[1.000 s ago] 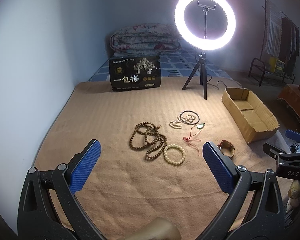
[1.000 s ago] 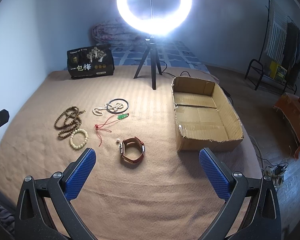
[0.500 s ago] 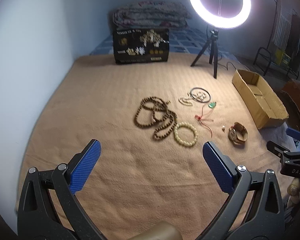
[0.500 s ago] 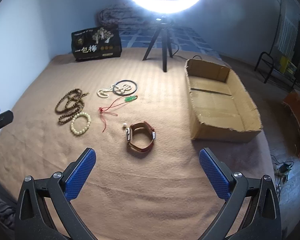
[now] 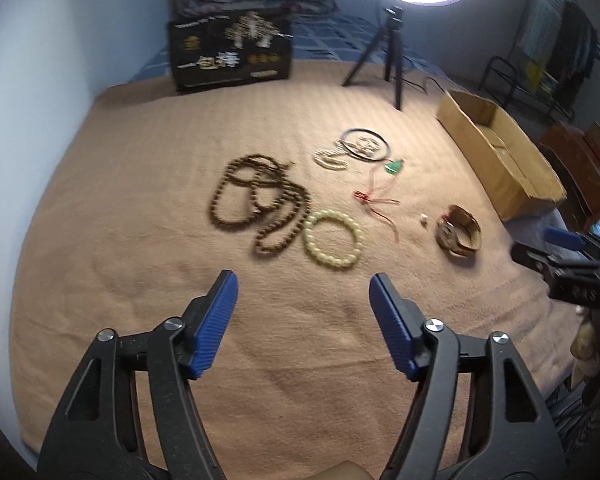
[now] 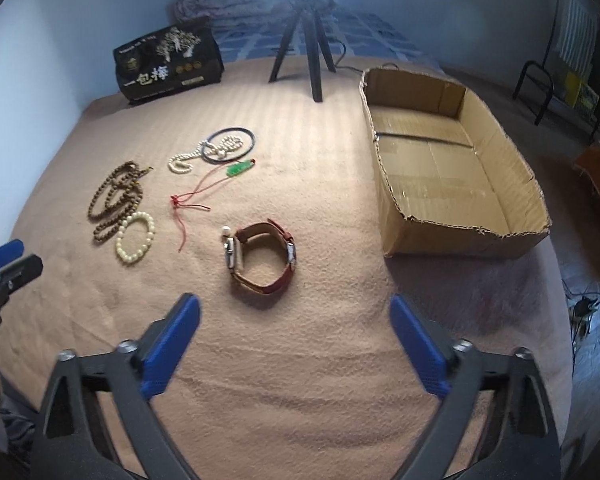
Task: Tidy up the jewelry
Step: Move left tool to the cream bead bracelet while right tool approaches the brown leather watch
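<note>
- The left gripper (image 5: 304, 304) is held open and empty above a tan blanket (image 5: 140, 280).
- The right gripper (image 6: 296, 320) is likewise spread open, empty.
- A watch (image 6: 260, 258) is seen just ahead of it, beside a cardboard box (image 6: 440, 240).

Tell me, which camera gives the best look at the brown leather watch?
The right wrist view: the watch lies near the picture's center, sharp enough to show its metal case and looped strap. In the left wrist view the watch sits off to the right, blurred, its details hard to make out.
</note>
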A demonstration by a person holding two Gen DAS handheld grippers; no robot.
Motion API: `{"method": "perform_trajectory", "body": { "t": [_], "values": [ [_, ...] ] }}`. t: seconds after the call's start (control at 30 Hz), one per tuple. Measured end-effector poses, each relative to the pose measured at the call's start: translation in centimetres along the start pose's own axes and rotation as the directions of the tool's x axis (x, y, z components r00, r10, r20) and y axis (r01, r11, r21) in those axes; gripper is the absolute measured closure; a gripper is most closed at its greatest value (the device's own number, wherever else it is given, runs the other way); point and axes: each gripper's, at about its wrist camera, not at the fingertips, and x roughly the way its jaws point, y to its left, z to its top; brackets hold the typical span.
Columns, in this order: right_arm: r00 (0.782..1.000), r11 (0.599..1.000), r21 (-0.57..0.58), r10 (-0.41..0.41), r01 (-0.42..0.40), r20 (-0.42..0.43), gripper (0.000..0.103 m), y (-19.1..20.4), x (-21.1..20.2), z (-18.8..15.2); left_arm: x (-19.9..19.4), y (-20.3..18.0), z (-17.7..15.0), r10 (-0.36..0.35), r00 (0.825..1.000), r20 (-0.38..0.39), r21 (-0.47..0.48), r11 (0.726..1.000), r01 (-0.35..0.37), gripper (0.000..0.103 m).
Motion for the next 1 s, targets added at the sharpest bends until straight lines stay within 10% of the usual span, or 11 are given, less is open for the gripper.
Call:
{"method": "perform_trajectory", "body": {
  "t": [0.5,1.0],
  "values": [
    [0.993,0.996,0.054,0.070,-0.065,-0.094,0.052,-0.8,3.8,1.1,7.1,-3.0,1.4,-0.094,0.986,-0.138,0.086,0.991,0.106,0.065],
    [0.989,0.997,0.036,0.076,-0.072,-0.126,0.065,0.0,6.0,1.7,11.1,-3.1,2.5,-0.089,0.981,-0.175,0.109,0.988,0.109,0.074]
  ]
}}
